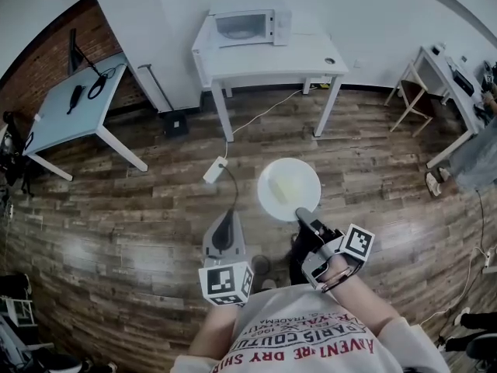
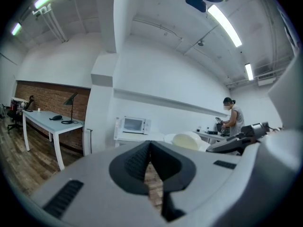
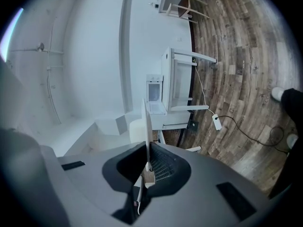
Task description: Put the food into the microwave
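Jaws of the right gripper (image 3: 148, 162) are closed on the near rim of a white plate (image 1: 289, 189), the pads pressing on the rim, which shows edge-on in the right gripper view. The left gripper (image 2: 150, 148) has its jaws closed tip to tip with nothing between them, and it hangs low just beside the right one, in front of the person's chest. A wood-plank floor (image 1: 140, 208) fills most of the head view, bounded at the far side by a white wall (image 1: 349, 6) and at the far left by a brick wall (image 1: 39, 61). A grey table (image 1: 70, 119) with dark cables on it stands at the left by the brick. A white table (image 1: 311, 57) stands against the white wall straight ahead. The microwave (image 1: 247, 27) sits on the left rear part of that white table, well apart from the plate. In the left gripper view, another person (image 2: 233, 119) stands at a far table on the right. The plate is held roughly level over the floor, between the person carrying it and the white table. The food (image 1: 281, 186), a pale yellowish piece, lies near the middle of the plate. A white power strip (image 1: 215, 170) lies on the floor near the plate's left, with a cable running from it towards the white table.
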Available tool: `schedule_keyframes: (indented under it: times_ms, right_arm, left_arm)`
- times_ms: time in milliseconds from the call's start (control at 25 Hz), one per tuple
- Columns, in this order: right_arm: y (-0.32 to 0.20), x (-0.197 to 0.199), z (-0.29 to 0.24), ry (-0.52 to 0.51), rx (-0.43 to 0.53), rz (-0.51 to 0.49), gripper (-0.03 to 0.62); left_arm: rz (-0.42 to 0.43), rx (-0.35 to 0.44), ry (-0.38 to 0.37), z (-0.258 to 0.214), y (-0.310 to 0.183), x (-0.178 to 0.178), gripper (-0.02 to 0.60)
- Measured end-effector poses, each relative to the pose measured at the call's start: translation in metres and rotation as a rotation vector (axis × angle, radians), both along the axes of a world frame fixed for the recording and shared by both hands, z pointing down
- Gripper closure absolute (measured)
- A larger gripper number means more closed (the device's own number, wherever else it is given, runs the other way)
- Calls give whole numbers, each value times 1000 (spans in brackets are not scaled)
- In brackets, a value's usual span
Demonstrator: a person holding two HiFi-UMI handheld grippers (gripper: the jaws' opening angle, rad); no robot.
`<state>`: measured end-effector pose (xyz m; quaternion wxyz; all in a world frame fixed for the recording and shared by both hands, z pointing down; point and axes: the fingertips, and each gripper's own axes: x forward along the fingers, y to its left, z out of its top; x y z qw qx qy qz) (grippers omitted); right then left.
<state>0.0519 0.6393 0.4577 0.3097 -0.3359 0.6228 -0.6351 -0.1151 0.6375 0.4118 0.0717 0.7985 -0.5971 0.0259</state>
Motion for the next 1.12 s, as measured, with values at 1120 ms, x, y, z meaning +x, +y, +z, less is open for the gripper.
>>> schedule_keyframes:
  times_ms: [1120]
  right_arm:
    - [-331, 126, -1, -22, -34, -127, 571]
  left_arm:
    - [-99, -25, -13, -6, -325, 133, 575]
